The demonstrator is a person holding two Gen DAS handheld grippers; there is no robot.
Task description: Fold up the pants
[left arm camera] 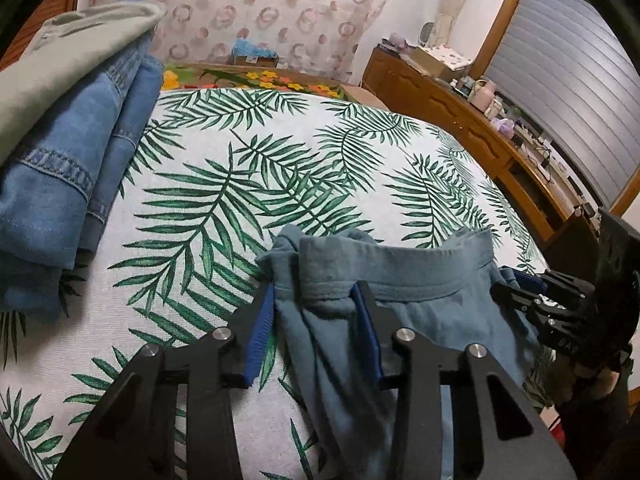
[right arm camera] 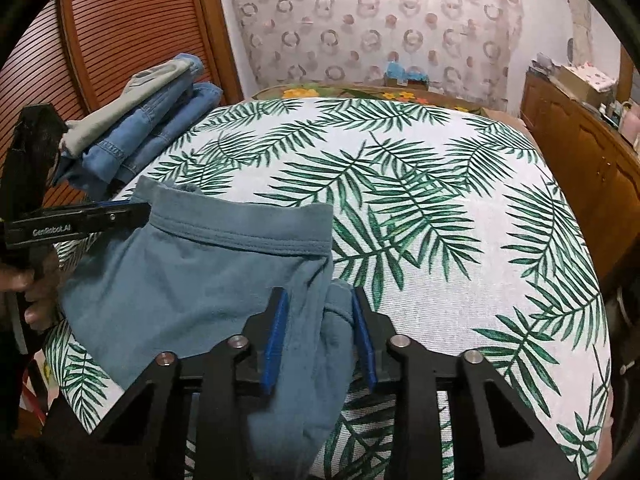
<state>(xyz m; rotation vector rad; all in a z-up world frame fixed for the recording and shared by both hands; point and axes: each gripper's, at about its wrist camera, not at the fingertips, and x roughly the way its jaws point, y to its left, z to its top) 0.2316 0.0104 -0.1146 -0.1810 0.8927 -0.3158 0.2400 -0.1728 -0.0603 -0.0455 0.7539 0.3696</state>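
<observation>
A pair of blue-grey pants (left arm camera: pixel 420 280) hangs between my two grippers above the palm-leaf bed cover (left arm camera: pixel 240 184). My left gripper (left arm camera: pixel 314 292) is shut on the left end of the waistband. My right gripper (right arm camera: pixel 320 300) is shut on the right end of the waistband; the pants (right arm camera: pixel 192 280) spread to its left. The left gripper (right arm camera: pixel 140 210) shows side-on in the right wrist view, the right gripper (left arm camera: pixel 520 288) at the right in the left wrist view. The legs hang down out of sight below.
A stack of folded jeans under a grey-green garment (left arm camera: pixel 72 128) lies at the bed's far left, also in the right wrist view (right arm camera: pixel 140 120). A wooden dresser (left arm camera: pixel 480 128) with clutter runs along the right. A slatted wooden door (right arm camera: pixel 120 32) stands behind the stack.
</observation>
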